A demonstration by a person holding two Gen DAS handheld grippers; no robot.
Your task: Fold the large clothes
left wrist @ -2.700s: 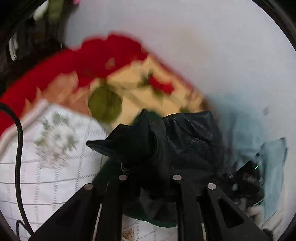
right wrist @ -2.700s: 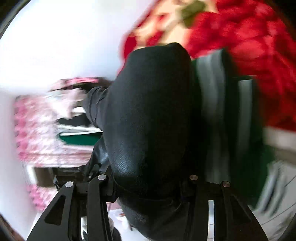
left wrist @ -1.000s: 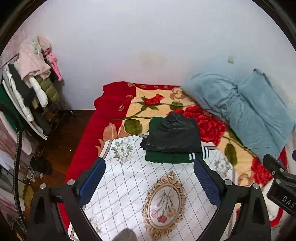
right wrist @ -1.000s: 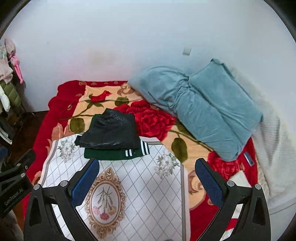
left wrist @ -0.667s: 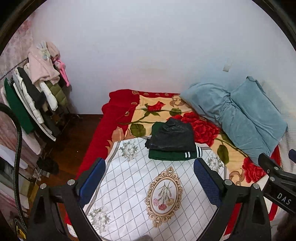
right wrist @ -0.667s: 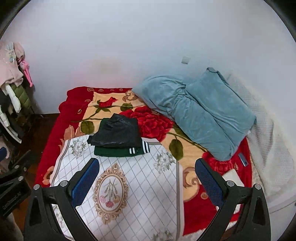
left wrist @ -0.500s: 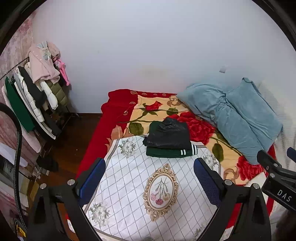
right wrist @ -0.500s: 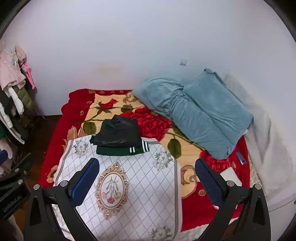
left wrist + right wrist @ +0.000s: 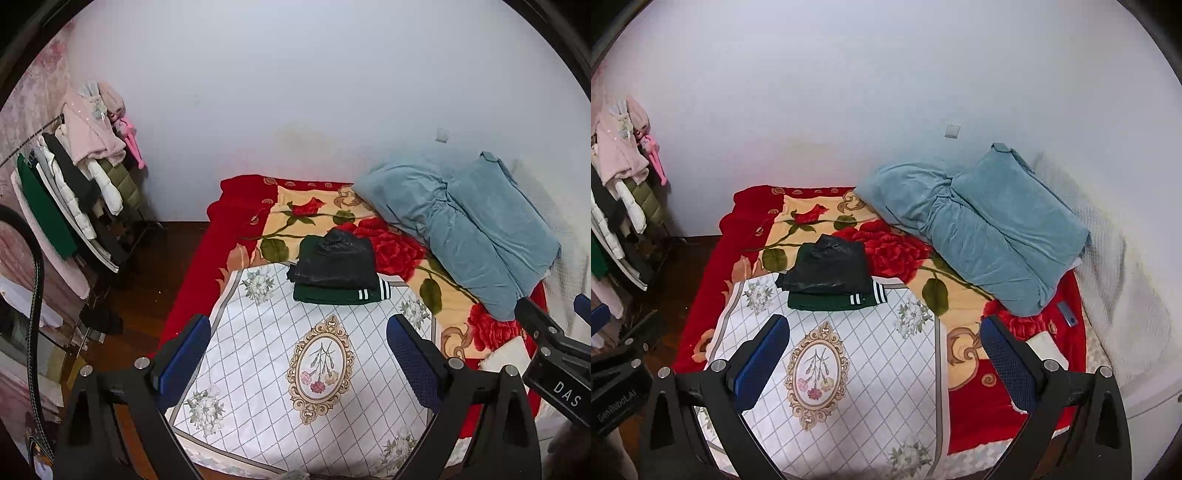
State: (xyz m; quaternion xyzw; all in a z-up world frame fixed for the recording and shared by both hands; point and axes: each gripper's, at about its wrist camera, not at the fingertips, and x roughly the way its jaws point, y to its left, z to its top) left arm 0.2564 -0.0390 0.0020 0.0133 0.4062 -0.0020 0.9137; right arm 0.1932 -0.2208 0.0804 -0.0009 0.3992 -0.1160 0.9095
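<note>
On the bed [image 9: 369, 406]: black garment [image 9: 334, 264] folded atop green garment [image 9: 338, 293] | left tongs [image 9: 297, 352] and right tongs [image 9: 884, 349] spread wide, empty | risk: glossy top layer sliding off if nudged.

In the left wrist view, white letters "DAS" stand on the black body of the right gripper [image 9: 554, 354] at 4 o'clock. In the right wrist view, faint lettering "GenRobot.AI" stands on the left gripper [image 9: 617, 391] at 8 o'clock.
</note>
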